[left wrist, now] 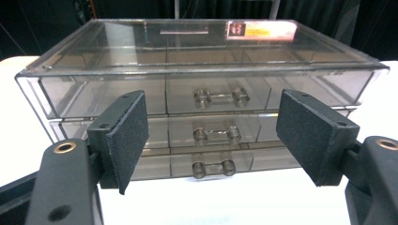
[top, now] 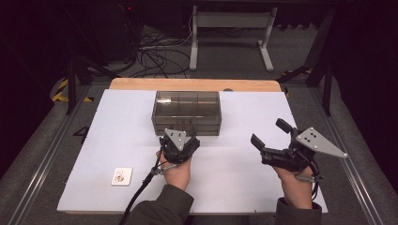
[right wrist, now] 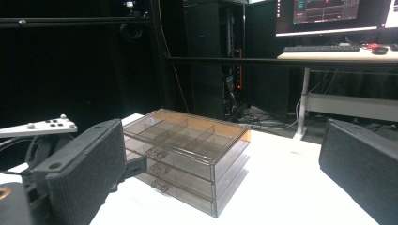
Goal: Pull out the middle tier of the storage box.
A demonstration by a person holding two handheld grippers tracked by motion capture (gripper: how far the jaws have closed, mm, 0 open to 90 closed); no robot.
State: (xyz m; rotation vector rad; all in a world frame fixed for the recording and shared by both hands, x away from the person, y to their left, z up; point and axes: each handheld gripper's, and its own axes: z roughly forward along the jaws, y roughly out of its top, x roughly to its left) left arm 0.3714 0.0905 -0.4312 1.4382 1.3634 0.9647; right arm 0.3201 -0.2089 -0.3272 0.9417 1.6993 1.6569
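Observation:
A smoky transparent drawer box with three stacked drawers stands at the back middle of the white mat. My left gripper sits right in front of it, level with the drawers and pointing at them. In the left gripper view its jaws stand open with the middle drawer's handle seen between them, farther off and untouched. The top handle and the bottom handle line up above and below it. My right gripper hovers open to the right of the box, holding nothing, with the box ahead of it.
A small white card with a picture lies near the mat's front left. A wooden table edge runs behind the box. Beyond it are cables and a white desk frame on the floor.

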